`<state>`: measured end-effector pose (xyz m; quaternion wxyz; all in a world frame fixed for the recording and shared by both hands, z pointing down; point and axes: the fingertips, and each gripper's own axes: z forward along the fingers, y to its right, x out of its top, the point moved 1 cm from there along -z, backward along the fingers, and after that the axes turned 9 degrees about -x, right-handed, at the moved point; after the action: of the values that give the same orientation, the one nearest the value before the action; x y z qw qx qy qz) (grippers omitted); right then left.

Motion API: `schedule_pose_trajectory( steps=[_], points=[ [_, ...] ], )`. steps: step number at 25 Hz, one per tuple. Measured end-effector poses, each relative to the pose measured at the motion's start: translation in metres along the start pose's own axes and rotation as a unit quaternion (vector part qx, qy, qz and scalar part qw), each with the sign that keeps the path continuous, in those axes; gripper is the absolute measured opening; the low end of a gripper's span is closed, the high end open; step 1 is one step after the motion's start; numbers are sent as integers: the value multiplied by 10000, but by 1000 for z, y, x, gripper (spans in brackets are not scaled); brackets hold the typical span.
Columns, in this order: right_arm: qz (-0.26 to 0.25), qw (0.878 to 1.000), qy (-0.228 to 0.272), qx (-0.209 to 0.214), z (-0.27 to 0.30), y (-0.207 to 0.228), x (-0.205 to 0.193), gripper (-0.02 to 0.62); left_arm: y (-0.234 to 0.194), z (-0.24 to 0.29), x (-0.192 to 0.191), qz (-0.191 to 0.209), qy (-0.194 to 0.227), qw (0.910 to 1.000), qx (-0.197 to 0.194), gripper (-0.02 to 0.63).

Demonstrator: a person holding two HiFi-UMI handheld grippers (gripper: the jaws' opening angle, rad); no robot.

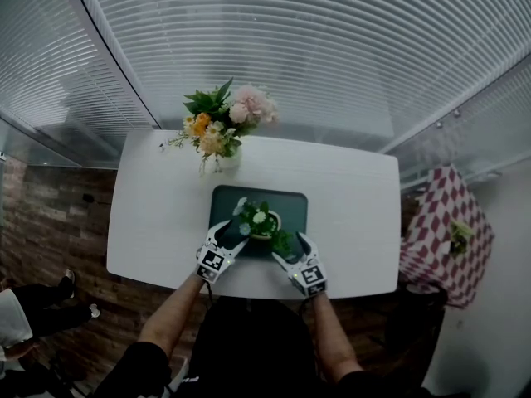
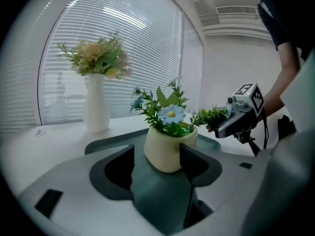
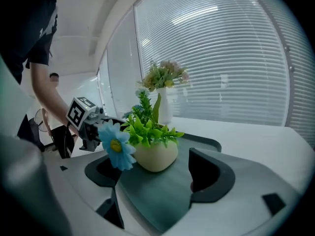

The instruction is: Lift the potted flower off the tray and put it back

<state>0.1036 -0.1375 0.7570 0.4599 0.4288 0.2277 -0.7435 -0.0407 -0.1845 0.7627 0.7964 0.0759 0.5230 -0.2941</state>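
Head view sets the white table [image 1: 149,222] across the middle of the frame, the dark green tray [image 1: 292,199] at its centre, and a white vase of flowers [image 1: 222,135] just above the tray's upper left. The potted flower [image 1: 260,222] stands upright on the tray's lower half. Left gripper [image 1: 228,237] and right gripper [image 1: 290,251] flank it from below, jaws spread, clasping nothing. Each cube bears a black-and-white square marker [image 1: 211,263].
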Motion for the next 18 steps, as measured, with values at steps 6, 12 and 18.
schedule_pose_trajectory(
  steps=[6,12,18],
  points=[
    [-157,9993,-128,302,15,-2,-3,371,0,4,1,-23,46,9998,-204,268],
    [-271,9978,-208,576,26,-9,-5,371,2,7,-11,181,-48,9985,-514,273],
    [-444,9955,-252,800,35,-13,-7,371,4,14,-17,438,-203,9957,-793,275]
  ],
)
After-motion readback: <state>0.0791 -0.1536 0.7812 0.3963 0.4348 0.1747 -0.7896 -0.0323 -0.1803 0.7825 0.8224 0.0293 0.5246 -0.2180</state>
